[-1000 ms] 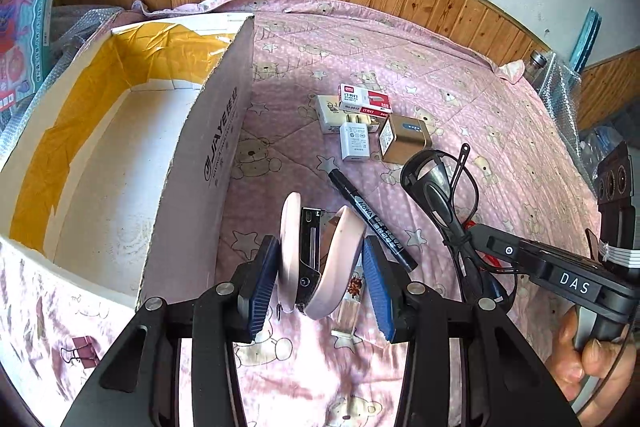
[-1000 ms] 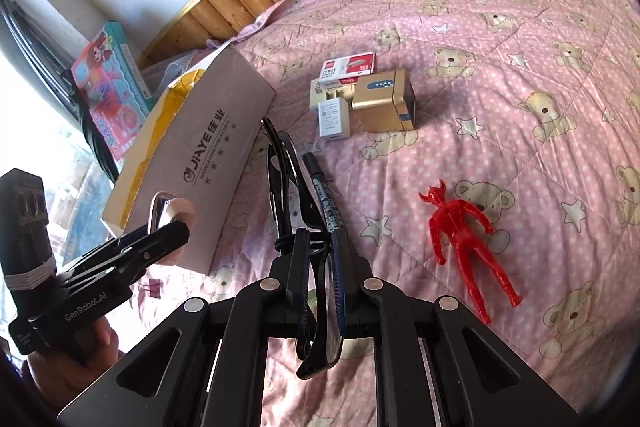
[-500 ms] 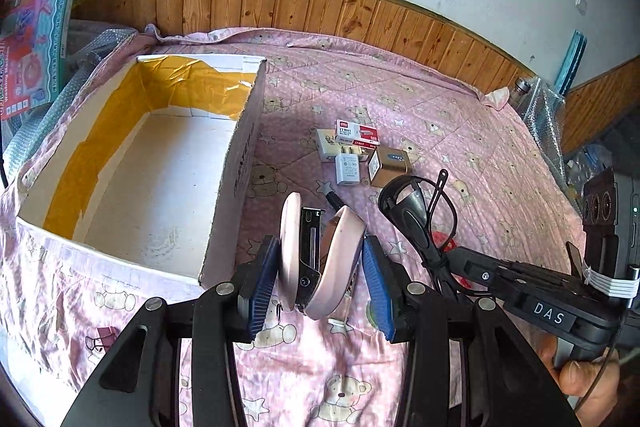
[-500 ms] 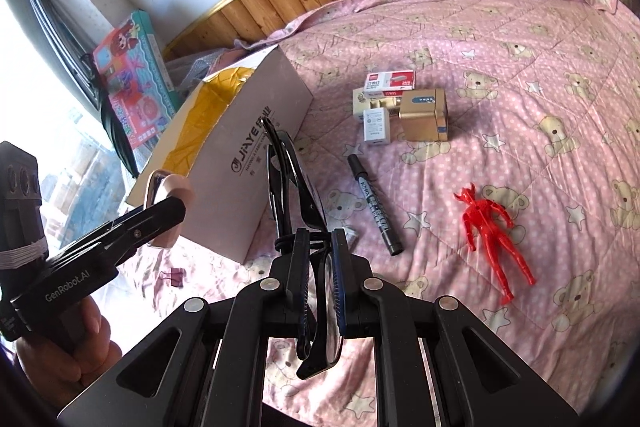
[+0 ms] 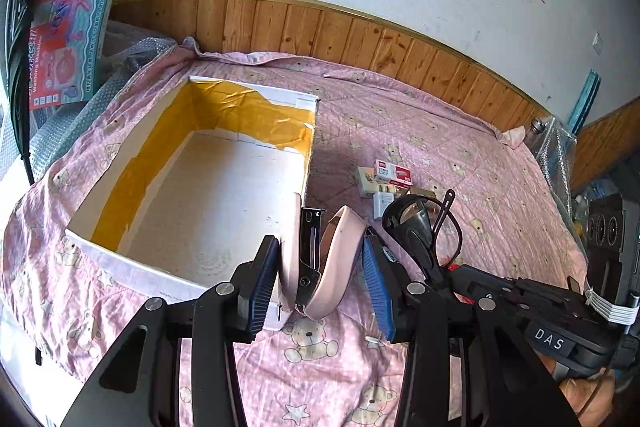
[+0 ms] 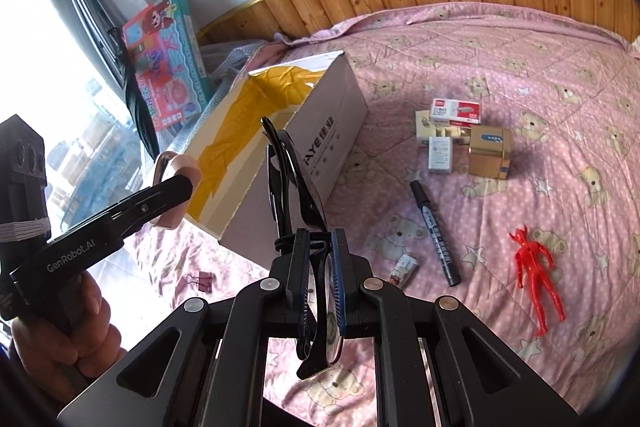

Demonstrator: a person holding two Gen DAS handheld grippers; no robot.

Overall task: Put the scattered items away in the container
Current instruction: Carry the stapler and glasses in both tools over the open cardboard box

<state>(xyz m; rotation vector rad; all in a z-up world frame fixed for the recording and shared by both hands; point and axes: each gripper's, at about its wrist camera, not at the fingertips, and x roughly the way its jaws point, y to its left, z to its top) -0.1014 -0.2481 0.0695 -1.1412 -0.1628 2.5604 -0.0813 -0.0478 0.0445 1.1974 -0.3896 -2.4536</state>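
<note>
Above the box's (image 5: 192, 187) near corner, the left gripper (image 5: 320, 267) pinches a stapler (image 5: 316, 259) for dropping in; beside it, the right gripper (image 6: 320, 271) clamps glasses (image 6: 292, 179), queued next.

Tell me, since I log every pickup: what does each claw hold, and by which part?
Left claw: pink stapler, by its flat sides. Right claw: folded black glasses, at one lens end.

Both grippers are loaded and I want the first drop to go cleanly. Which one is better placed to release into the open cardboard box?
Left, probably. The left gripper holds the pale pink stapler near the white cardboard box's near corner. The right gripper, clamping the black-framed glasses, sits beside the box's outer wall.
</note>
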